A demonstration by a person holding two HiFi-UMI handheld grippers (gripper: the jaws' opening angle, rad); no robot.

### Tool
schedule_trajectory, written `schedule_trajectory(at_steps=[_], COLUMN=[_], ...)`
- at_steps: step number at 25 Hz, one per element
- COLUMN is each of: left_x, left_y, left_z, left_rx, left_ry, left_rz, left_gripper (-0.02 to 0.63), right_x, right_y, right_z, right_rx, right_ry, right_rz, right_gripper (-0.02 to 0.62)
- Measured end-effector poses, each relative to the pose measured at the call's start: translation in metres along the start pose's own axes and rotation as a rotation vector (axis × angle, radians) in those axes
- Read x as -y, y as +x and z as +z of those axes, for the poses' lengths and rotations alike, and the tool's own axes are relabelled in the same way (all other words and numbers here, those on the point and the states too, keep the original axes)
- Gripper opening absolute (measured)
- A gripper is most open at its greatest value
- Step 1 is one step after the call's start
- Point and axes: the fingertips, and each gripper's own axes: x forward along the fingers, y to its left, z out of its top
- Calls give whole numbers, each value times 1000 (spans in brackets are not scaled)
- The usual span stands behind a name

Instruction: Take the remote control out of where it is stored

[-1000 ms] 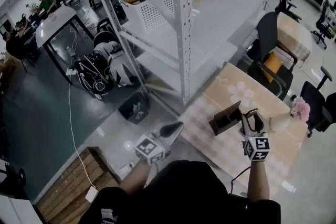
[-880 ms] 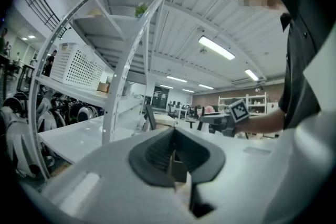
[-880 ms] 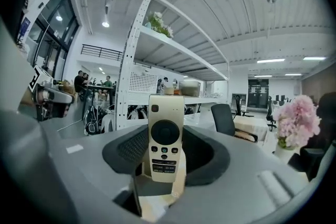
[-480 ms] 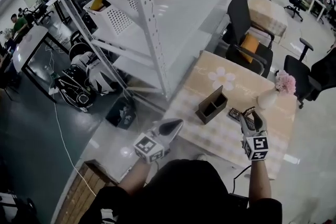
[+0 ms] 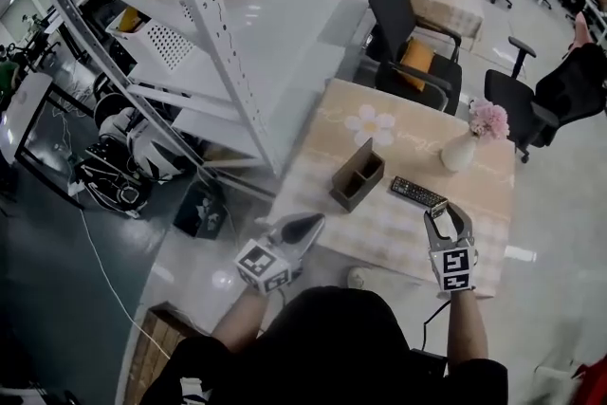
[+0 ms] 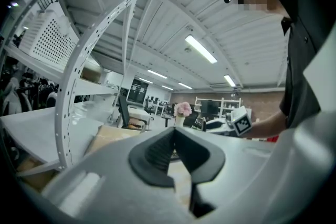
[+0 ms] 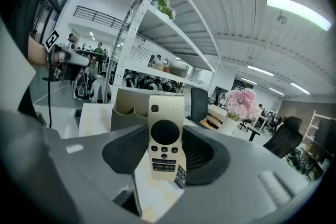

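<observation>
A cream remote control (image 7: 166, 113) stands upright between the pads of my right gripper (image 7: 167, 145), which is shut on it. In the head view that gripper (image 5: 448, 221) hovers over the near right part of the checked table (image 5: 379, 232), a little nearer to me than a black remote (image 5: 417, 193) lying flat. The dark brown holder box (image 5: 357, 174) stands left of the black remote and also shows behind the cream remote as the holder (image 7: 131, 105). My left gripper (image 5: 296, 230) hangs off the table's near left edge, jaws shut and empty (image 6: 174, 131).
A white vase of pink flowers (image 5: 462, 147) stands at the table's far right. A white metal shelving rack (image 5: 237, 62) rises to the left. Black office chairs (image 5: 408, 24) sit behind the table. Bags and cables lie on the floor at far left (image 5: 123, 156).
My right gripper has drawn back from the holder box toward the table's near edge. The head view has swung, so the table sits more central. The left gripper has drifted slightly.
</observation>
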Motion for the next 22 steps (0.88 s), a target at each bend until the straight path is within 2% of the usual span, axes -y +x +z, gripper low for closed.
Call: schedule_trajectory(at_steps=[5,11,22], left_x=[1,-6,-31], left_y=[1,-5,-33], left_z=[-5,-8,-9], left_rx=[-8,-12,-16], left_ry=[-13,-25,-19], left_rz=[-7,16,123], left_gripper=[1,0,1], right_x=[-8,-30,-59], right_y=[7,24,61], right_z=[-40,-71,-75], right_rx=[-138,-274,-337], right_ry=[-77,-207,-327], right_rz=[13,73,163], right_gripper=[205,204,206])
